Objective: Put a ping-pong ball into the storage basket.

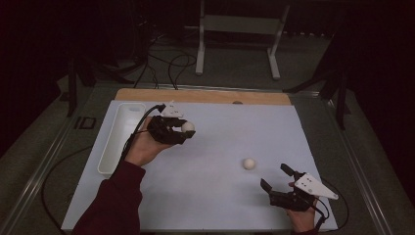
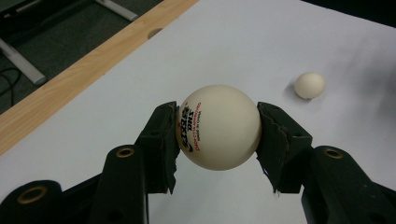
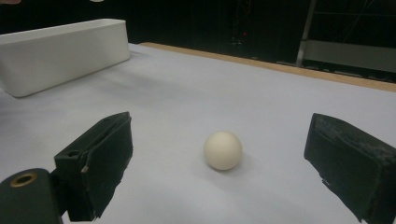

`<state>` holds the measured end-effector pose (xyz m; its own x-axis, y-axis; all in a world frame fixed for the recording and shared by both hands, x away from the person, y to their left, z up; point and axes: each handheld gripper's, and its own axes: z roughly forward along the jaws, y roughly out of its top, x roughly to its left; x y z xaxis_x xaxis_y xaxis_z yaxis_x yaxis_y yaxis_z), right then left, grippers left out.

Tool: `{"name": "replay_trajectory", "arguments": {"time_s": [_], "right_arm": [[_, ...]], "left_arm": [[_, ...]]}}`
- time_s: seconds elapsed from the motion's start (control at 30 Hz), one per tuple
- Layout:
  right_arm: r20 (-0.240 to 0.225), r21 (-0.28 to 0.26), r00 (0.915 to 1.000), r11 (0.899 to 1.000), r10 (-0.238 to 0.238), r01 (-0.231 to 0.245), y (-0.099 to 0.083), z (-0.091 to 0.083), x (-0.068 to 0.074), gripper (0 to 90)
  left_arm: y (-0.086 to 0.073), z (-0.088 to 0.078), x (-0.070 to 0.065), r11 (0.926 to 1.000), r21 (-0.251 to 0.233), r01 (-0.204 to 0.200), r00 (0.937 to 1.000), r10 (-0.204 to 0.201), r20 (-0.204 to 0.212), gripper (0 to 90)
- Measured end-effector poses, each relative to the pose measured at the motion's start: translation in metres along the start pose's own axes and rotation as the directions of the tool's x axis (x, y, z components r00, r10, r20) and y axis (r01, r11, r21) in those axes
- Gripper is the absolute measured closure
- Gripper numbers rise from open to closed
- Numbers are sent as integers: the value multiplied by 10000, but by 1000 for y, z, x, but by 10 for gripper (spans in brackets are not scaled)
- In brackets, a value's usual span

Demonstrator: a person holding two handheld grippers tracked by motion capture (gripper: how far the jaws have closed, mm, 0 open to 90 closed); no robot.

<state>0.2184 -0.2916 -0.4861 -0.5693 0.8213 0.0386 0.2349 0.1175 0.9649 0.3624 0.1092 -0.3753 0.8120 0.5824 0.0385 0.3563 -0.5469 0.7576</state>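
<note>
Here the left gripper point(image 2: 218, 128) pinches a printed ball point(image 2: 218, 127), its red lettering running vertically, facing the left jaw; right of the tray point(image 1: 108, 156), the right gripper point(image 3: 219, 163) is spread before the plain ball point(image 3: 223, 150).

Room dim; surroundings beyond the worktop point(image 1: 210, 186) are lost in black. Worktop evenly lit from above. Soft shadows beneath balls. High view slightly grainy, unblurred.
</note>
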Motion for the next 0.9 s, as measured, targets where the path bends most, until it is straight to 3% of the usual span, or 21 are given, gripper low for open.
{"name": "replay_trajectory", "arguments": {"time_s": [0.9], "right_arm": [[32, -61, 10000, 10000, 37, -36, 0, -1, -1, 74]], "left_arm": [[-6, -12, 7, 10000, -75, 42, 9997, -44, -227, 513]]}}
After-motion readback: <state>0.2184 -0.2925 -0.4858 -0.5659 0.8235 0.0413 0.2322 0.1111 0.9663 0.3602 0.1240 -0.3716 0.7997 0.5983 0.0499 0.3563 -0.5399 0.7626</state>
